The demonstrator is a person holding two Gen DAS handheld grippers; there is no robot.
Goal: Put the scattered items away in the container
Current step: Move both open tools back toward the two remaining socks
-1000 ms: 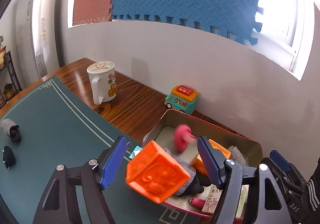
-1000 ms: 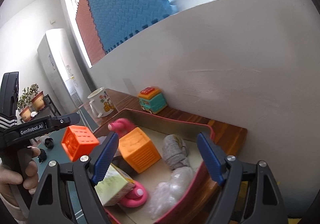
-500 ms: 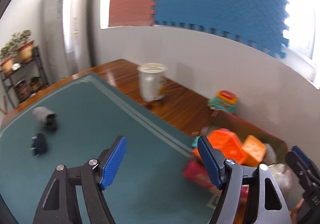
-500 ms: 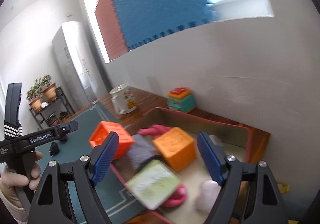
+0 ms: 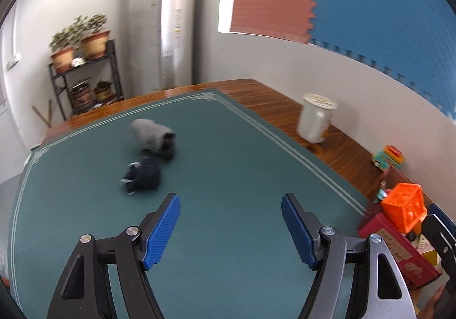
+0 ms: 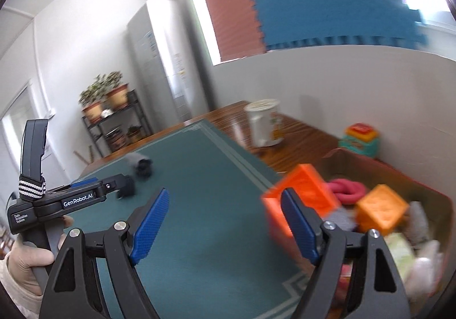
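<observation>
With both grippers empty and spread wide, a fetch step looks to be in hand. Two rolled sock bundles are left out on the green mat (image 5: pixel 228 233): a grey one (image 5: pixel 152 138) farther off and a dark one (image 5: pixel 142 175) nearer, just ahead of the left gripper (image 5: pixel 230 229). The right gripper (image 6: pixel 225 223) is aimed mat-wards too. Next, probably, a bundle gets straddled and pinched. Two orange blocks can be counted in the red-rimmed box (image 6: pixel 370 159) at right, plus one mug (image 5: pixel 315 118) and one toy bus (image 6: pixel 359 139) by the far wall.
</observation>
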